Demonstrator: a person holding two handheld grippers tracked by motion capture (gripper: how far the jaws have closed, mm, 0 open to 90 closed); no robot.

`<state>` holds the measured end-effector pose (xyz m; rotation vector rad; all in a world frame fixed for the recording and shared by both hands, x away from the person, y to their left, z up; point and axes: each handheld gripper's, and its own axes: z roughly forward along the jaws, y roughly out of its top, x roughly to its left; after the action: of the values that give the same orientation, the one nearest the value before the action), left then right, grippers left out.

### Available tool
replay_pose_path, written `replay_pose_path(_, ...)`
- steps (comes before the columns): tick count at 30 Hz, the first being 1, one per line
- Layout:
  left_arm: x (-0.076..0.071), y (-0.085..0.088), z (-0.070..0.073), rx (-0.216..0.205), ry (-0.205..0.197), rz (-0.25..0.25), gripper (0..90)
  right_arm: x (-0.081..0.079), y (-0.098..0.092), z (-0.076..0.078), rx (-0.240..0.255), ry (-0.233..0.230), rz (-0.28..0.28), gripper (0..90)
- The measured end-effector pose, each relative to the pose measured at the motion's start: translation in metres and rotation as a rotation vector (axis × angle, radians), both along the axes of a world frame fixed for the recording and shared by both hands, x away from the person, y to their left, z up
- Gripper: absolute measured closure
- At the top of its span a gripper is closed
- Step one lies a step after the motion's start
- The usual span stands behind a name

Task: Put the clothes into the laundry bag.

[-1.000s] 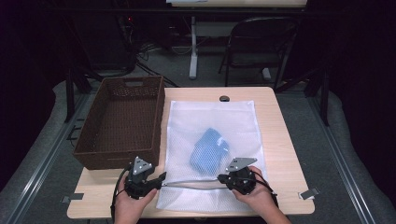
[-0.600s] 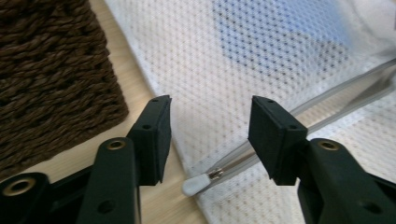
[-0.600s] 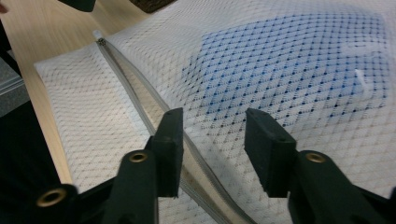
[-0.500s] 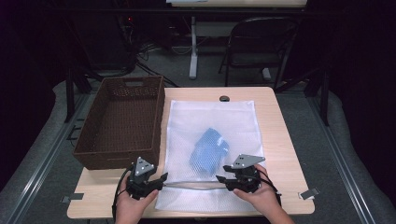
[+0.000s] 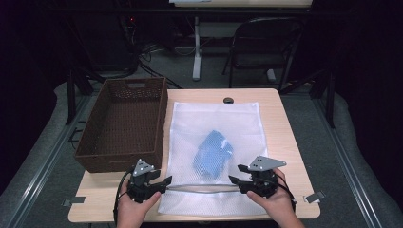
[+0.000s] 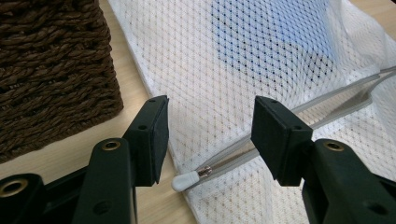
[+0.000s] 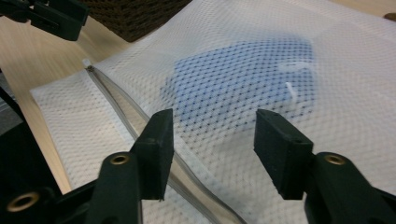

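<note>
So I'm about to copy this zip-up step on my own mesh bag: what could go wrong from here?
The zipper pull lies between the left tongs but isn't pinched, so closing could miss it or nip mesh.

The right tongs have just opened above the mesh laundry bag and hold nothing, so a tug on the pull may drag the loose bag.

The wicker basket sits close beside the left tongs, so they might bump it.

White mesh bag (image 5: pixel 216 156) — flat, blue cloth (image 5: pixel 213 153) inside.
</note>
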<state>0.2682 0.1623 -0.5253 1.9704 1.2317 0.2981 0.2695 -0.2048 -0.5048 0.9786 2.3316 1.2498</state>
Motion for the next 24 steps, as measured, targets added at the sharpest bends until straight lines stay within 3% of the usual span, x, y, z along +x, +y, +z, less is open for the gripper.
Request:
replay_pose_path(11, 0.0, 0.005, 0.004, 0.006, 0.014, 0.016, 49.7, -0.011, -0.017, -0.005, -0.037, -0.015, -0.045, 50.2)
replay_pose_path(14, -0.001, 0.007, 0.001, 0.005, 0.012, 0.011, 53.2, -0.011, -0.02, -0.011, -0.014, -0.015, -0.058, 52.4)
replay_pose_path(16, -0.001, 0.008, -0.004, 0.023, 0.006, 0.007, 54.8, -0.011, -0.021, -0.016, -0.029, -0.007, -0.051, 53.7)
replay_pose_path(18, -0.001, 0.008, -0.008, 0.005, 0.025, 0.01, 56.1, -0.011, -0.023, -0.019, -0.03, -0.008, -0.047, 55.9)
replay_pose_path(24, -0.001, 0.009, -0.013, 0.012, 0.035, 0.005, 56.7, -0.013, -0.028, -0.025, -0.004, 0.009, -0.078, 58.0)
